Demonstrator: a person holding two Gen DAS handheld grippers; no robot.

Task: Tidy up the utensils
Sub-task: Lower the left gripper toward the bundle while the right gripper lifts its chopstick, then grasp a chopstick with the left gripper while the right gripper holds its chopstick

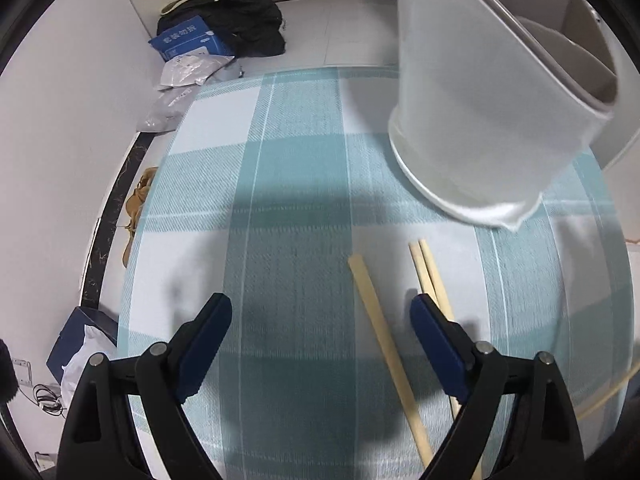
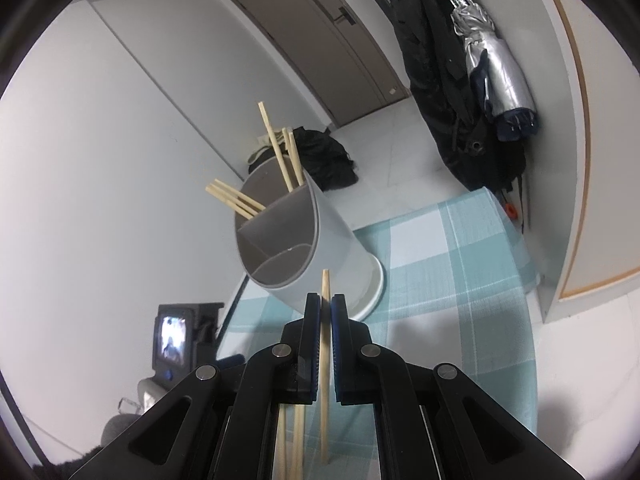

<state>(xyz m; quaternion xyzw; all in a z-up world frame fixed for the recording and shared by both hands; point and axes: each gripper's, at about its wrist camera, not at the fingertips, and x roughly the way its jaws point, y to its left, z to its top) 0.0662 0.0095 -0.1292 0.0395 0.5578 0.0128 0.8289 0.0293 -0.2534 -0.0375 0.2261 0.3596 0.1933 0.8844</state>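
Loose wooden chopsticks lie on the teal checked tablecloth [image 1: 288, 200]: a single chopstick [image 1: 382, 340] and a pair of chopsticks [image 1: 428, 268]. My left gripper [image 1: 320, 308] hangs open just above the cloth. The single stick lies between its fingers near the right one, and the pair runs under that finger. The white divided utensil holder [image 1: 480, 120] stands beyond on the right. In the right wrist view my right gripper [image 2: 326, 300] is shut on one chopstick [image 2: 325, 282], whose tip pokes out toward the holder [image 2: 304, 248]. Several chopsticks [image 2: 280, 152] stand in its far compartments.
A black bag [image 1: 244, 20] and a blue package [image 1: 188, 40] lie on the floor past the table's far edge. Dark coats [image 2: 436, 80] and a silver umbrella [image 2: 492, 64] hang by the wall on the right. A small lit screen [image 2: 172, 336] sits left of the table.
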